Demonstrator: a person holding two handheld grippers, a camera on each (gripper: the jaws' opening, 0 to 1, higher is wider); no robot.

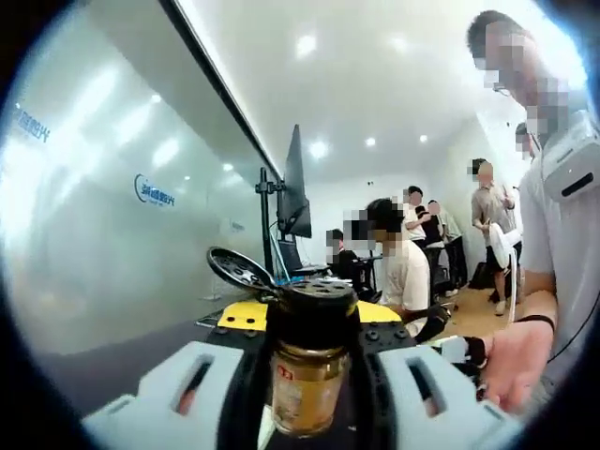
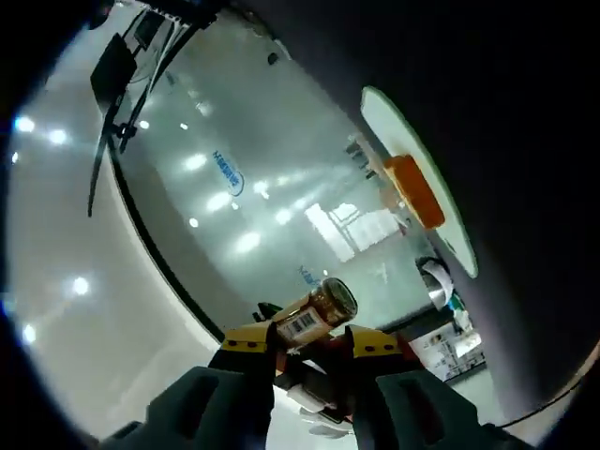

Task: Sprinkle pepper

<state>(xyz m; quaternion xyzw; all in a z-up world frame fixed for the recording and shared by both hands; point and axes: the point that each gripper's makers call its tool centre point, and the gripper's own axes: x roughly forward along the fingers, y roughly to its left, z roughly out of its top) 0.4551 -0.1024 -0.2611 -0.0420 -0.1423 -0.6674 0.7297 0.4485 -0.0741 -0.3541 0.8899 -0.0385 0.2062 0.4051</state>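
My left gripper (image 1: 309, 323) is shut on the pepper jar (image 1: 305, 380), an amber glass jar with a gold label. The jar stands upright across the jaws. Its black perforated top (image 1: 317, 292) is exposed and the flip lid (image 1: 239, 269) hangs open to the left. In the right gripper view the same jar (image 2: 319, 314) shows beyond my right gripper (image 2: 314, 345), bottom end and barcode label toward me. The right jaws stand apart, wider than the jar, and hold nothing. This view is rolled and looks up. A white plate (image 2: 398, 131) with an orange piece of food (image 2: 414, 190) lies on the dark table (image 2: 525, 141).
A frosted glass wall (image 1: 112, 187) runs along the left, with a monitor on a stand (image 1: 295, 183) behind the jar. Several people sit and stand at the back right. A person's hand (image 1: 516, 361) is close at the lower right.
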